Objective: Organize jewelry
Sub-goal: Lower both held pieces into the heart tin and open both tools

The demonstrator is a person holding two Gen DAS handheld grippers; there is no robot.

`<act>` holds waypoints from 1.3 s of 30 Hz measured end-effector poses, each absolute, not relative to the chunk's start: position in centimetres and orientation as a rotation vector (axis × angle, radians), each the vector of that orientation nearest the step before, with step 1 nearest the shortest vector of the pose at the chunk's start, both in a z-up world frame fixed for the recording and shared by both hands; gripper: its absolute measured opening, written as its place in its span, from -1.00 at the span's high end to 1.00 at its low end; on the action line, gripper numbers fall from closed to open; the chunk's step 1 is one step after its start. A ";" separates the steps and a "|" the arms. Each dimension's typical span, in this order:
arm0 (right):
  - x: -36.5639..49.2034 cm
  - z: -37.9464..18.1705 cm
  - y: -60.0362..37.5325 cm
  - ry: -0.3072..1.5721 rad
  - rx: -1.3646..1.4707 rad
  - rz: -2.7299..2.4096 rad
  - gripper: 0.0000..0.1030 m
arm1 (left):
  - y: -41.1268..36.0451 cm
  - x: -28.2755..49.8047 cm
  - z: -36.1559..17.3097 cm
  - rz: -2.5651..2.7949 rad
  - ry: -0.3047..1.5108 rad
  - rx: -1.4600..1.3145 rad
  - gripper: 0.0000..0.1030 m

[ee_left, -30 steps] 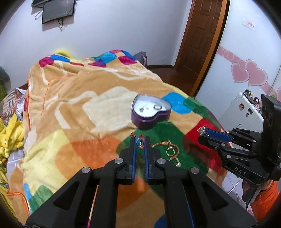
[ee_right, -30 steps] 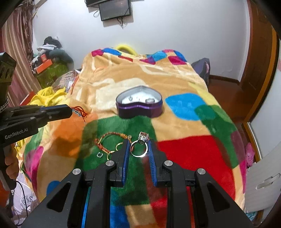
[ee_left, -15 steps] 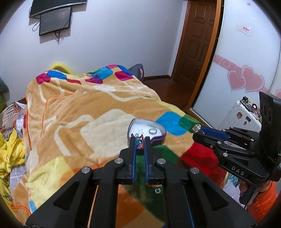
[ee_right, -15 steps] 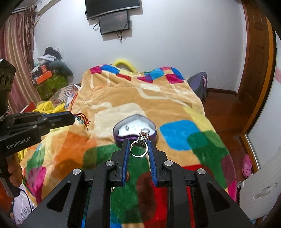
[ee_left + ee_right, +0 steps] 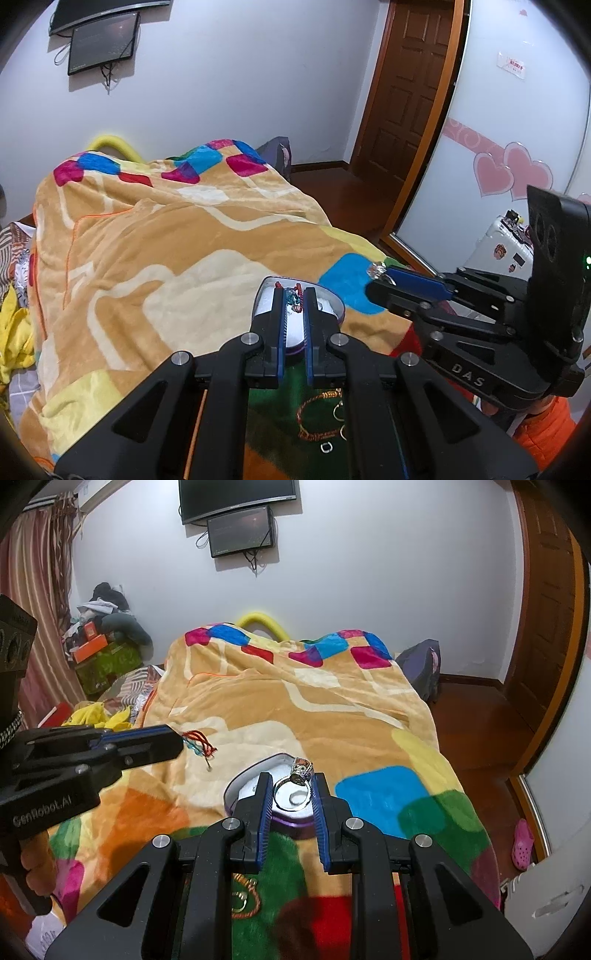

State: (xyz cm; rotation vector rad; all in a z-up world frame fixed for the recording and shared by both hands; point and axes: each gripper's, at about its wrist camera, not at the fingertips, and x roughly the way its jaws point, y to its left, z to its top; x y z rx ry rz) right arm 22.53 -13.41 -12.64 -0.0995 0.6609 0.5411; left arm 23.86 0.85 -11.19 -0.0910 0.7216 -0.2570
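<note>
"DAS" showing in white on right gripper point(image 5: 376, 275) body, behind its fingertips | "GenRobot.AI" showing on left gripper point(image 5: 183, 738) body, behind its fingertips | red wall sign unreadable

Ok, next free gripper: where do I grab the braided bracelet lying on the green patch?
Pinch the braided bracelet on the arc away from the gold rings, coming straight down with the cord between the fingers. It lies flat as an open loop on the blanket.

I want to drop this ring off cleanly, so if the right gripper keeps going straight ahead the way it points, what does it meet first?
Most likely the heart-shaped box: the right gripper, shut on the ring, points at its open interior. Depth is unclear.
</note>
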 end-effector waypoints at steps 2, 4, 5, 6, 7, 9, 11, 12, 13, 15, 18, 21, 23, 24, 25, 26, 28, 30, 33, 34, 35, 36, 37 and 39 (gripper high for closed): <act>23.2 -12.9 -13.1 0.667 -0.103 0.543 0.63 | 0.7 24.4 -11.7 -0.267 0.734 -0.094 0.87; 23.6 -13.2 -13.0 0.672 -0.106 0.543 0.63 | 0.6 24.9 -12.3 -0.271 0.745 -0.095 0.87; 23.9 -13.4 -12.9 0.677 -0.107 0.544 0.63 | 0.5 25.1 -12.6 -0.274 0.753 -0.097 0.87; 24.2 -13.6 -12.9 0.683 -0.107 0.544 0.63 | 0.5 25.4 -12.9 -0.277 0.760 -0.099 0.87; 24.5 -13.8 -12.9 0.689 -0.107 0.545 0.63 | 0.5 25.6 -13.2 -0.282 0.768 -0.103 0.87; 25.1 -14.2 -12.6 0.703 -0.109 0.548 0.63 | 0.6 26.1 -13.9 -0.289 0.787 -0.110 0.87; 25.7 -14.8 -12.5 0.722 -0.110 0.554 0.63 | 0.6 26.6 -14.6 -0.292 0.806 -0.113 0.87; 25.9 -15.0 -12.4 0.729 -0.111 0.558 0.63 | 0.6 26.7 -15.0 -0.292 0.813 -0.115 0.87; 26.1 -15.3 -12.3 0.737 -0.113 0.562 0.63 | 0.7 26.8 -15.3 -0.294 0.821 -0.118 0.87; 26.6 -15.8 -12.1 0.755 -0.119 0.570 0.63 | 0.7 27.1 -16.0 -0.298 0.839 -0.126 0.87; 27.1 -16.4 -11.7 0.779 -0.118 0.584 0.63 | 0.9 27.5 -16.8 -0.301 0.860 -0.137 0.87; 27.4 -16.9 -11.4 0.792 -0.124 0.592 0.63 | 0.9 27.8 -17.3 -0.306 0.870 -0.144 0.87; 27.6 -17.2 -11.3 0.798 -0.128 0.596 0.63 | 0.9 27.9 -17.5 -0.308 0.874 -0.141 0.87; 27.6 -17.3 -11.3 0.801 -0.130 0.597 0.63 | 0.8 28.0 -17.6 -0.308 0.875 -0.140 0.87; 27.8 -17.3 -11.3 0.803 -0.132 0.599 0.63 | 0.8 28.0 -17.6 -0.308 0.876 -0.139 0.87; 27.8 -17.4 -11.2 0.806 -0.136 0.600 0.63 | 0.8 28.0 -17.6 -0.307 0.877 -0.140 0.87; 27.9 -17.6 -11.1 0.813 -0.142 0.604 0.63 | 1.0 28.2 -17.7 -0.305 0.878 -0.144 0.87; 28.0 -17.8 -11.0 0.820 -0.147 0.610 0.63 | 1.1 28.2 -17.8 -0.300 0.878 -0.145 0.87; 28.1 -17.8 -11.0 0.827 -0.151 0.609 0.63 | 1.1 28.2 -17.7 -0.295 0.877 -0.143 0.87; 28.1 -17.8 -10.9 0.829 -0.153 0.610 0.63 | 1.1 28.2 -17.7 -0.293 0.877 -0.142 0.87; 28.1 -17.8 -10.9 0.833 -0.155 0.613 0.63 | 1.2 28.2 -17.7 -0.291 0.876 -0.142 0.87; 28.1 -17.8 -10.9 0.837 -0.157 0.614 0.63 | 1.2 28.1 -17.6 -0.290 0.876 -0.140 0.87; 28.1 -17.8 -10.9 0.840 -0.159 0.614 0.63 | 1.1 28.0 -17.5 -0.288 0.876 -0.138 0.87; 28.1 -17.7 -10.9 0.845 -0.161 0.612 0.62 | 1.1 27.8 -17.3 -0.286 0.874 -0.133 0.87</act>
